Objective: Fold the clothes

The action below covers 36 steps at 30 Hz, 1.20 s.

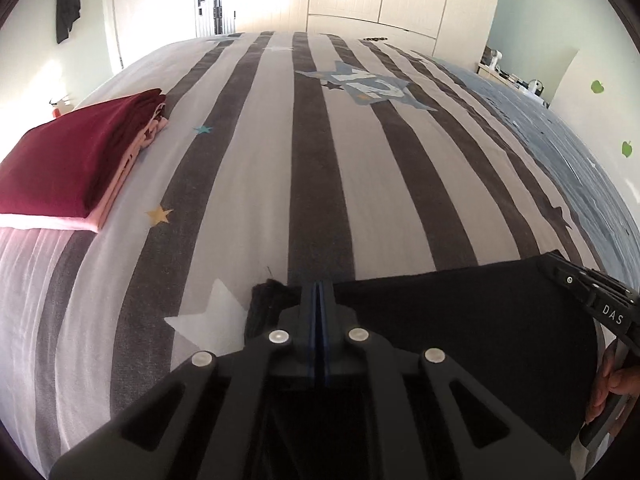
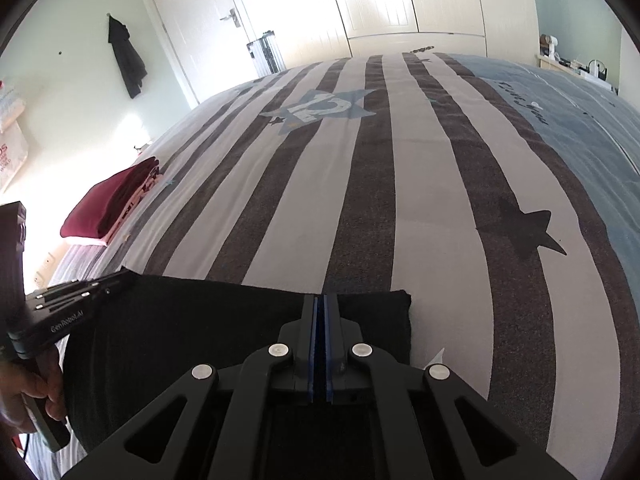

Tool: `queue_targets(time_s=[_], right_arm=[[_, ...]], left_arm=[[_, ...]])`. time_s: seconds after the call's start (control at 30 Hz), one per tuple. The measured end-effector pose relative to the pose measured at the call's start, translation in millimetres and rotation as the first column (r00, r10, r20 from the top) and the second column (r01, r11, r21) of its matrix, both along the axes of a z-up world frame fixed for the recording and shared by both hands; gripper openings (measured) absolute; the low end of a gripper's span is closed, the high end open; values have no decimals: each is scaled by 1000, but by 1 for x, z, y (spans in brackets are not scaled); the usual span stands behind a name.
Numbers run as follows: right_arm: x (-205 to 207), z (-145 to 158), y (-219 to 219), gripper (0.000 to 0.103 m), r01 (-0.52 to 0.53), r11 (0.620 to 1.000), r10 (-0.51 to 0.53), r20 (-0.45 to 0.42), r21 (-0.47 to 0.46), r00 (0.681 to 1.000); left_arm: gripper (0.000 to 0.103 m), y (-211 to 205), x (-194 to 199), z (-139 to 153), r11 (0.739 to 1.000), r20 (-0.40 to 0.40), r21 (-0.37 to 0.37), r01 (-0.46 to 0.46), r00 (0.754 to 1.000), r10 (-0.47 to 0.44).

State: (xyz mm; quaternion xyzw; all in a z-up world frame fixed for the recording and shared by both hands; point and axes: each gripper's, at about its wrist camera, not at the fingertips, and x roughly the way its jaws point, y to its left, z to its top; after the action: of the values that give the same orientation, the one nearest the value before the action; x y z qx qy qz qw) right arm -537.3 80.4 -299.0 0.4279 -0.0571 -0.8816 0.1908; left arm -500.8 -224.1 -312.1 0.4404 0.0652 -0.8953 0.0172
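Striped bedding point(image 1: 304, 184) is carrying a finished pile point(image 1: 68, 164) at its left edge. Both claws, left gripper point(image 1: 319, 285) and right gripper point(image 2: 320, 300), are pinching the far edge of a black garment point(image 1: 460, 312), seemingly mid-fold; stacking looks still to come.

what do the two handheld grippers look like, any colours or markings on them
Both are matte black with angular linkage arms, round silver rivets and blue pads lining the jaws. The left gripper bears white "GenRoboAI" lettering on its side; the right gripper bears white "DAS". No cables or sleeves show.
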Motion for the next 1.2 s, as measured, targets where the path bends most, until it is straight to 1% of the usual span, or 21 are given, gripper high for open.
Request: queue_targets(time_s=[0.03, 0.13, 0.23, 0.27, 0.33, 0.47, 0.6, 0.7, 0.77, 0.9, 1.0, 1.1, 1.2], right_arm=[[-3, -3, 3, 0, 11, 1000, -11, 3, -6, 1000], [-10, -9, 10, 0, 32, 999, -32, 13, -26, 999], [-9, -10, 8, 0, 27, 1000, -27, 0, -9, 1000], [-9, -10, 8, 0, 26, 1000, -26, 0, -10, 1000], [-10, -11, 9, 0, 21, 1000, -21, 1, -10, 1000], [-10, -10, 8, 0, 13, 1000, -13, -3, 7, 1000], [-9, -6, 11, 0, 23, 1000, -23, -1, 15, 1000], [-3, 8, 16, 0, 38, 998, -37, -34, 45, 999], [7, 19, 18, 3, 28, 999, -27, -53, 28, 998], [39, 29, 6, 3, -25, 1000, 26, -72, 10, 997], [58, 23, -3, 3, -41, 999, 41, -59, 8, 997], [62, 7, 0, 1, -29, 999, 29, -24, 20, 999], [63, 4, 16, 0, -4, 1000, 5, -29, 19, 1000]], left_arm=[[2, -2, 0, 0, 1000, -1, 5, -11, 1000, 11], [2, 0, 3, 1, 1000, -12, -10, -9, 1000, 8], [2, -5, 7, 3, 999, -25, 2, -39, 999, 39], [2, -10, 9, 5, 998, -23, 1, -57, 998, 57], [2, -24, -1, 1, 997, -14, 4, -83, 996, 83], [2, -37, 2, -1, 993, -2, -19, -120, 993, 120], [2, -59, 10, 7, 984, 5, -17, -177, 984, 177], [2, -62, 28, 35, 987, -71, 16, -160, 984, 161], [2, -51, 41, 49, 992, -107, 52, -116, 987, 121], [2, -12, 54, 49, 998, -114, 63, -11, 993, 18], [2, 11, 60, 30, 999, -68, 48, 23, 998, -20], [2, 1, 63, 16, 999, -62, 39, -2, 998, 4], [2, -20, 67, 17, 998, -54, -6, -64, 997, 63]])
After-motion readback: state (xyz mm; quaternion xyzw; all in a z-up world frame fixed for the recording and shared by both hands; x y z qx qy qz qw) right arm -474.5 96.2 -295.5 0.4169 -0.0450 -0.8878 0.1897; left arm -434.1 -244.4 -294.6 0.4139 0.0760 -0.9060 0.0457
